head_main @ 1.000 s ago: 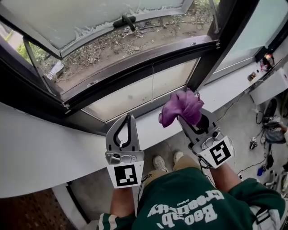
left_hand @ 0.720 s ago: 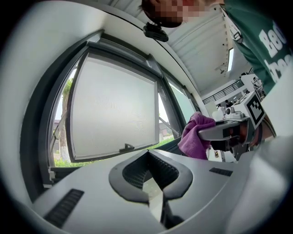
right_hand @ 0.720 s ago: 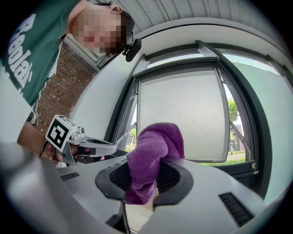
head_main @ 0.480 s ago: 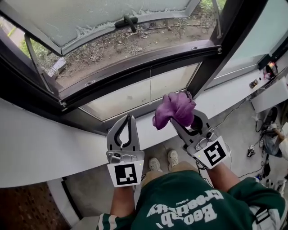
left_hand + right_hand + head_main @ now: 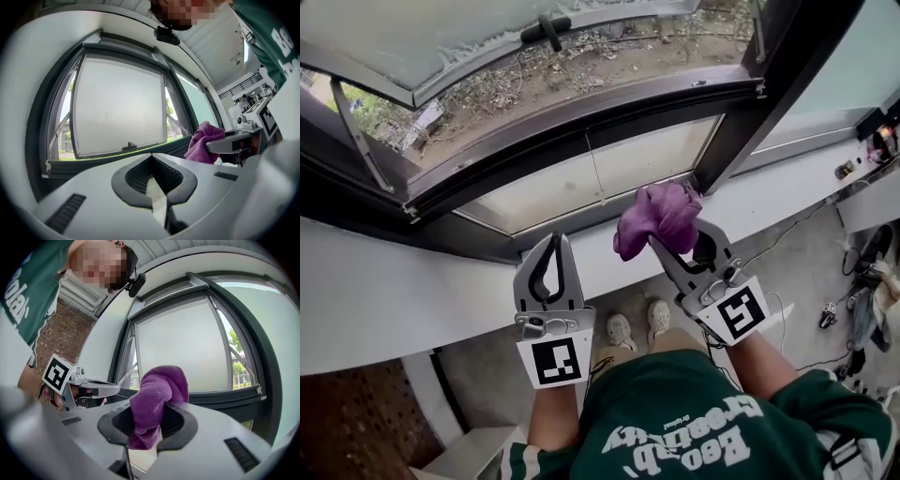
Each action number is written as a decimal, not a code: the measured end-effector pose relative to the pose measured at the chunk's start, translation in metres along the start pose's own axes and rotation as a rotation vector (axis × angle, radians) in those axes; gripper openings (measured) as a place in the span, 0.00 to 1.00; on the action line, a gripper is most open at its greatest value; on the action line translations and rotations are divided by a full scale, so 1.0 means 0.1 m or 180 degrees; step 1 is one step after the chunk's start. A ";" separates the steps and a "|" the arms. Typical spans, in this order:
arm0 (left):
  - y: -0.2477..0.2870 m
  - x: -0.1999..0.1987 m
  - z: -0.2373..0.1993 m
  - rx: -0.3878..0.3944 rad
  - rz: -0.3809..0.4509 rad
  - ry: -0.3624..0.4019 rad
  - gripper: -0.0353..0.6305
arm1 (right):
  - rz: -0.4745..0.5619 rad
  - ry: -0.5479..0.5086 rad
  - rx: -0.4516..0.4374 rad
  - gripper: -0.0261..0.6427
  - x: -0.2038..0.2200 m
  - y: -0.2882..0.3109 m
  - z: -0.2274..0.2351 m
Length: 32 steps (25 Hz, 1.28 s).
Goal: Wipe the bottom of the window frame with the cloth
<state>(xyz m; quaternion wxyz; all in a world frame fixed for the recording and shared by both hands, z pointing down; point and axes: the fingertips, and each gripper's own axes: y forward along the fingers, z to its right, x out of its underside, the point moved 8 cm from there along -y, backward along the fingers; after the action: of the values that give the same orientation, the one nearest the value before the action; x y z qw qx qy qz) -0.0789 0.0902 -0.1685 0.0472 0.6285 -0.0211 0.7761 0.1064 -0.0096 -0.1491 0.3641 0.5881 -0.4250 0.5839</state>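
**A:** Tongs status?
**B:** Right gripper is clenched on the purple cloth. The wad is pinched between the jaws and most of it bulges past the tips. Suits wiping, I'd say: fabric leads, not metal.
**A:** Left?
**B:** Left gripper is closed tip to tip with nothing in it. It's held over the white sill, beside the right one. Looks parked out of the way.
**A:** Cloth on the frame?
**B:** Not yet. It's up above the sill's window-side edge, in front of the lower fixed pane and near the dark upright post. The bottom rail of the window frame sits beyond that pane. No contact.
**A:** Access?
**B:** Sash is swung outward, handle on its lower edge, so the rail is exposed from above.
**A:** Next move?
**B:** My guess is right gripper forward and down onto the rail near the post end, then a drag along it. The risk is the loose wad pulling out of the jaws under friction.
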 end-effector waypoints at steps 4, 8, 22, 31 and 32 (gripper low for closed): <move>0.06 0.04 0.20 0.0081 -0.0008 0.0094 0.07 | -0.0037 0.0092 -0.0044 0.20 0.22 -0.08 0.09; 0.18 0.25 0.35 0.0024 -0.0170 0.0142 0.07 | -0.0091 0.0301 -0.0078 0.20 0.60 -0.17 0.19; -0.06 1.14 0.00 0.0119 -0.0496 0.0021 0.07 | -0.0548 0.0580 -0.0147 0.20 1.39 0.06 -0.36; -0.48 2.35 -0.91 0.0248 -0.0609 -0.0077 0.07 | -0.0592 0.0579 -0.0014 0.19 2.16 1.00 -1.59; -0.52 2.50 -0.95 0.0280 -0.0658 -0.0119 0.07 | -0.0631 0.0604 -0.0055 0.19 2.29 1.07 -1.70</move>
<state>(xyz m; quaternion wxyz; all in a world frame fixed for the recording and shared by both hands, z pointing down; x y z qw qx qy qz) -0.2179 0.1625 0.0547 0.0990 0.6432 0.0770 0.7554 -0.0668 0.0902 0.0803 0.4636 0.5663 -0.3334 0.5943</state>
